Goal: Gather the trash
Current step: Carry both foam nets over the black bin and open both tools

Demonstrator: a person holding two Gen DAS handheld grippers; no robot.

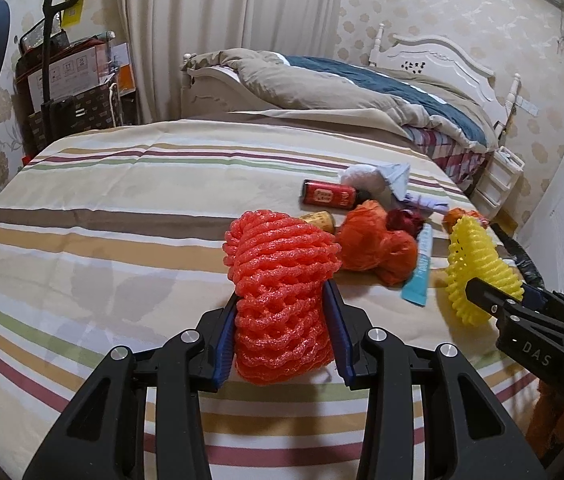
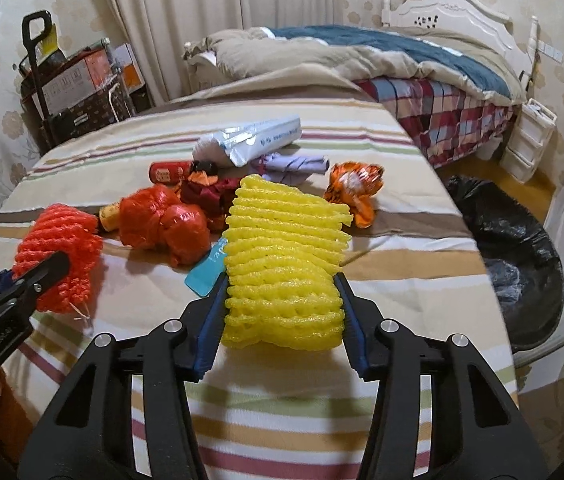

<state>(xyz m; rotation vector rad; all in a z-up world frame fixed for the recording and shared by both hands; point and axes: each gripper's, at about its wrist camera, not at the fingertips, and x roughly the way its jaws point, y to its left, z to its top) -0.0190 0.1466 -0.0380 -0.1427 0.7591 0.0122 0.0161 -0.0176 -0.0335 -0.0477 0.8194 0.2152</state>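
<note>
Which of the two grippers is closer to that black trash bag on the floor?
Right. The right gripper, closed on the yellow foam net, is on the side of the table nearest the black trash bag. The left gripper, holding the red foam net, sits farther away.

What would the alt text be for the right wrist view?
The right gripper is shut on a yellow foam net above a striped tabletop littered with trash; a black trash bag sits open on the right.

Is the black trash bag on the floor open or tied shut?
Open: the trash bag gapes wide in the right wrist view, its crumpled inside showing.
</note>
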